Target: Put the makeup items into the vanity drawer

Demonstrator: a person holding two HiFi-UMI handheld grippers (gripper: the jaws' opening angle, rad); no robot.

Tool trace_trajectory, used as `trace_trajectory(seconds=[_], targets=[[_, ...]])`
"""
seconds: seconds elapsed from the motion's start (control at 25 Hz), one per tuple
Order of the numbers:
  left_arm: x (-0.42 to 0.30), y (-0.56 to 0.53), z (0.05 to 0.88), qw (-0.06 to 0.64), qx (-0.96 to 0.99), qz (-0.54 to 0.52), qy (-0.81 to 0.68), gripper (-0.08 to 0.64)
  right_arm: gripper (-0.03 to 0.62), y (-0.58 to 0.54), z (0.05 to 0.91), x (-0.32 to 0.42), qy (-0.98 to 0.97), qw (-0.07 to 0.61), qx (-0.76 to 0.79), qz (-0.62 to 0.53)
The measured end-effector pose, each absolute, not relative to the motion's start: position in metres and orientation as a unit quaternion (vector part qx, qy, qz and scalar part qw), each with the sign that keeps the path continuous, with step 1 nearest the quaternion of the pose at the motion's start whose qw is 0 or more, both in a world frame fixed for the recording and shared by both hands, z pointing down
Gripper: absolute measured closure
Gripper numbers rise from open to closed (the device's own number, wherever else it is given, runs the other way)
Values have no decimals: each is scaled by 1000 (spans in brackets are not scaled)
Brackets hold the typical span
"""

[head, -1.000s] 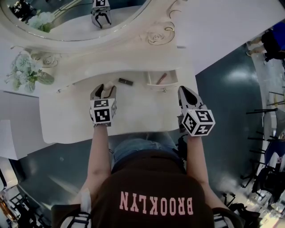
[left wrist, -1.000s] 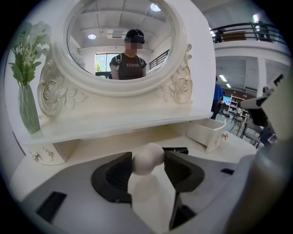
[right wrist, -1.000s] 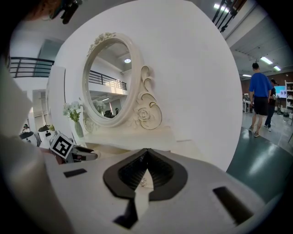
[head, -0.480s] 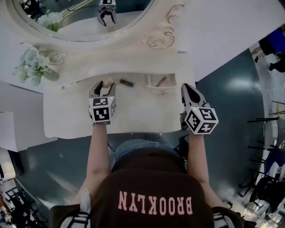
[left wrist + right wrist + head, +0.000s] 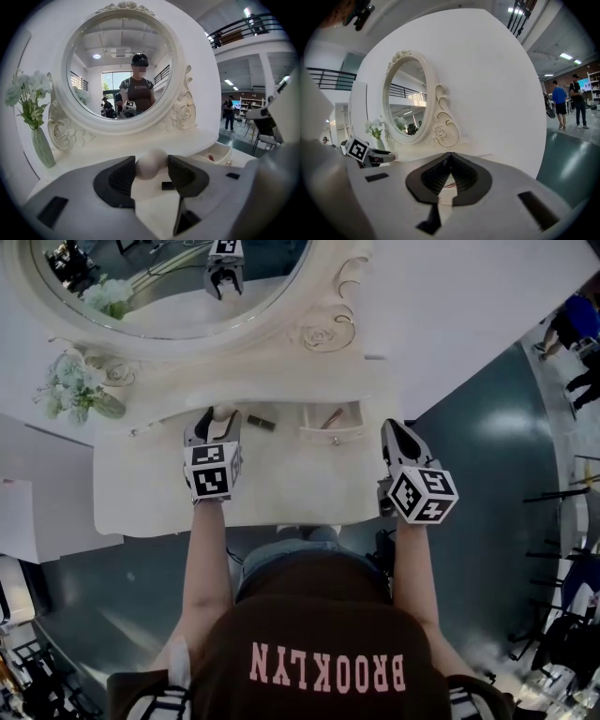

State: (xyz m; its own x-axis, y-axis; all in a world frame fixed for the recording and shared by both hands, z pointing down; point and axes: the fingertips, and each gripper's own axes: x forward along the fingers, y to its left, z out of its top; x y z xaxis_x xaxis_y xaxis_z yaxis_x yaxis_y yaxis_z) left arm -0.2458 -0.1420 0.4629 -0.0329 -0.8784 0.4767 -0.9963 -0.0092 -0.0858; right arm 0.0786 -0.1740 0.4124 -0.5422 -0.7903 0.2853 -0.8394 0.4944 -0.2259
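Cream-white counter point(image 5: 281, 486) fills the middle of the head view. Its front edge is at the person's lap and its right edge meets dark teal floor point(image 5: 469, 427). At far left, a vase of pale flowers point(image 5: 80, 388) stands near the back corner. Above it, a carved oval mirror point(image 5: 169, 296) runs across the top of the frame.

Right of the flowers, the left tool point(image 5: 217, 424) sits over the back of the counter. Its jaws are set fairly wide and press on a pale rounded sponge point(image 5: 151, 162) from both sides. Just right of it, a dark tube point(image 5: 262, 422) lies on the counter between that tool and the drawer point(image 5: 330, 435).

The small drawer is pulled open at centre right, under the mirror's scrolled frame, with a thin reddish stick point(image 5: 332, 417) inside. A broad bare stretch of counter lies in front of the tube and drawer.

Farthest right, the right tool point(image 5: 392, 429) hangs over the counter's right edge, apart from the drawer. Its jaws are closed together on nothing. People point(image 5: 572, 324) stand on the floor at upper right.
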Motion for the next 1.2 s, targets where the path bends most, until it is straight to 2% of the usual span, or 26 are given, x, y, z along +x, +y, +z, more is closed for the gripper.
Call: trace_trajectory(seconds=[1.2], targets=[[-79, -205, 477, 121, 792, 223, -555, 347, 594, -139, 427, 224, -776, 62, 597, 191]])
